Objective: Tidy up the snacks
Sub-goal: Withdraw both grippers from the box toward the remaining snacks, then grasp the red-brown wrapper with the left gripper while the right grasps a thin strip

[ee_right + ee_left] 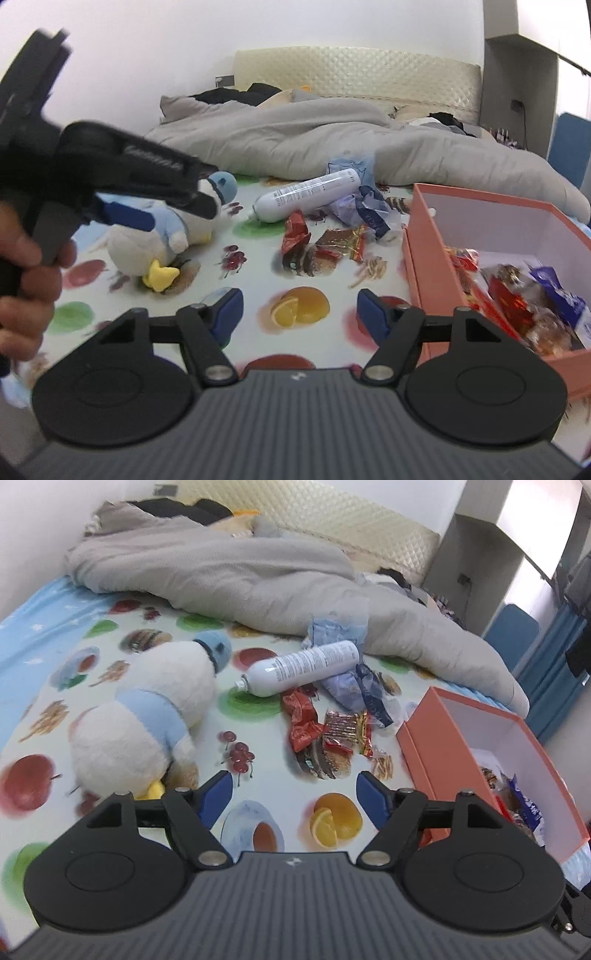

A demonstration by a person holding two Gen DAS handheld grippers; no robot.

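Observation:
Loose snacks lie on the fruit-print sheet: a red wrapper (pixel 301 720) (pixel 295 230), a red-gold packet (pixel 345 729) (pixel 341 240) and a blue-purple wrapper (pixel 354 690) (pixel 364 212). An orange box (pixel 436 753) (pixel 424 266) at the right holds several snack packets (pixel 524 299). My left gripper (pixel 293 794) is open and empty, hovering short of the loose snacks; it also shows at the left of the right wrist view (pixel 147 206). My right gripper (pixel 297 314) is open and empty, beside the box's left wall.
A white plush duck (pixel 147 716) (pixel 162 236) lies at the left. A white spray bottle (pixel 303 668) (pixel 306 194) lies behind the snacks. A grey duvet (pixel 240 576) (pixel 314 144) is heaped across the back of the bed.

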